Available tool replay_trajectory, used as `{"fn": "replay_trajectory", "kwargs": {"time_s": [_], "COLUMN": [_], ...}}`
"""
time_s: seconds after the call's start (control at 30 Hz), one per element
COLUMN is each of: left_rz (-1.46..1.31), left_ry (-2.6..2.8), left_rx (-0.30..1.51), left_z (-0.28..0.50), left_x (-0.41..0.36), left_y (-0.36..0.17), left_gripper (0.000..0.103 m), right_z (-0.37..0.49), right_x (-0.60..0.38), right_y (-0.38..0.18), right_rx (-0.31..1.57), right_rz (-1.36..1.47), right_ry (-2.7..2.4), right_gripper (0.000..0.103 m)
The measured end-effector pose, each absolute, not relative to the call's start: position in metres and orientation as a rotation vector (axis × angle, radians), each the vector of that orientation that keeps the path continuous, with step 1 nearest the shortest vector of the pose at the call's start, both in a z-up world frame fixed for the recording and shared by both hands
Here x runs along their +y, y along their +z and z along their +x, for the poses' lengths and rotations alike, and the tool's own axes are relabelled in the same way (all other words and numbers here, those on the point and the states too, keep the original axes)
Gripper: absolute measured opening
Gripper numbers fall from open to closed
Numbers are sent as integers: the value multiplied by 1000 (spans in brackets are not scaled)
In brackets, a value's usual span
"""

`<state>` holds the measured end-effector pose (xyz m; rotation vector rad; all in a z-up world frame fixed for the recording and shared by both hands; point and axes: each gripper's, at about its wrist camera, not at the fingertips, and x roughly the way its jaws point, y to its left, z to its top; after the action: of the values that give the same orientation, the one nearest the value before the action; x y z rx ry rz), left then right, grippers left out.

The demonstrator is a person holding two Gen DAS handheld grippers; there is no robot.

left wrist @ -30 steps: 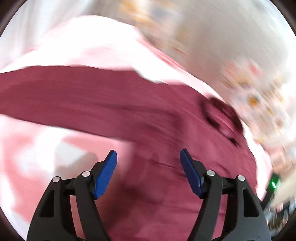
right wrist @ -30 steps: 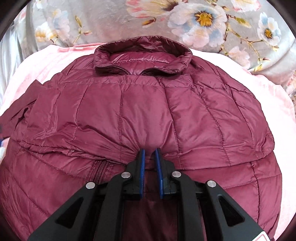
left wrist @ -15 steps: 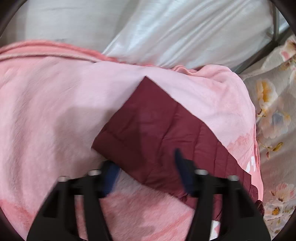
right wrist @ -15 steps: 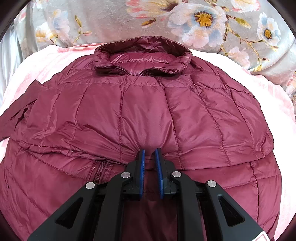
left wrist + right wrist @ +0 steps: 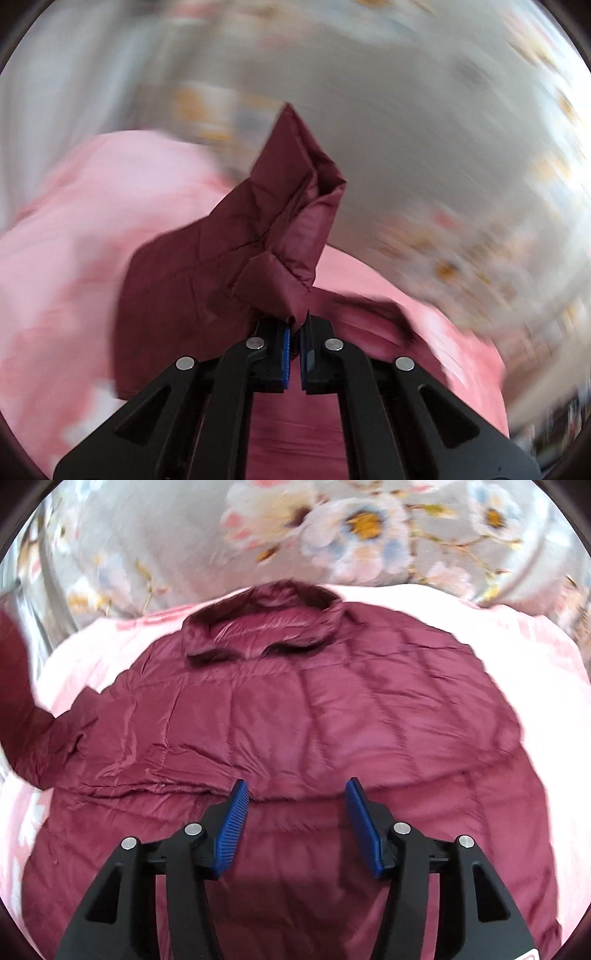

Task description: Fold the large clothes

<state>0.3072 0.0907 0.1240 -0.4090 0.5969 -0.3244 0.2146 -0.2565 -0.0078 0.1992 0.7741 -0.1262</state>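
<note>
Maroon puffer jacket spread flat on pink blanket, collar toward flowered bedding. Left gripper pinched tight on sleeve cuff, sleeve lifted clear of blanket (surroundings smeared by blur, nothing legible there). Right gripper opening above jacket's folded hem, blue pads apart, gripping nothing. Sleeve partly cut off at left edge of right view.

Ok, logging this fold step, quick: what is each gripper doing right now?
Left gripper: shut on the sleeve of the maroon jacket, lifted.
Right gripper: jaws opening, nothing gripped, over the jacket.
</note>
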Motion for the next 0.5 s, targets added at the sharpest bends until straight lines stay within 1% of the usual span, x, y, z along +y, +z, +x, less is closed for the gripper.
{"fn": "replay_trajectory", "kwargs": {"time_s": [0.07, 0.13, 0.2, 0.23, 0.27, 0.33, 0.4, 0.47, 0.5], "left_rz": [-370, -337, -302, -298, -305, -326, -372, -429, -460], "left_ry": [-449, -538, -594, -595, -594, -592, -582, -520, -477], "left_rx": [649, 722, 822, 858, 876, 900, 919, 902, 893], "left_z": [303, 300, 290, 284, 280, 281, 280, 282, 283], "left_x": [29, -25, -77, -90, -96, -94, -77, -46, -26], "left_y": [117, 99, 64, 47, 34, 18, 10, 3, 1], "left_gripper": [3, 5, 24, 43, 52, 52, 53, 59, 59], "right_z": [203, 191, 181, 176, 174, 170, 170, 176, 180], "right_x": [-265, -278, -290, -296, -302, -310, -316, -321, -323], "right_y": [-4, -1, 0, 1, 2, 5, 8, 11, 12], "right_rx": [772, 777, 779, 779, 782, 790, 790, 788, 786], "right_rz": [204, 219, 239, 248, 253, 257, 276, 326, 347], "right_ry": [-146, -173, -195, -207, -214, -216, -200, -168, -153], "right_gripper": [55, 56, 58, 59, 60, 62, 66, 67, 67]}}
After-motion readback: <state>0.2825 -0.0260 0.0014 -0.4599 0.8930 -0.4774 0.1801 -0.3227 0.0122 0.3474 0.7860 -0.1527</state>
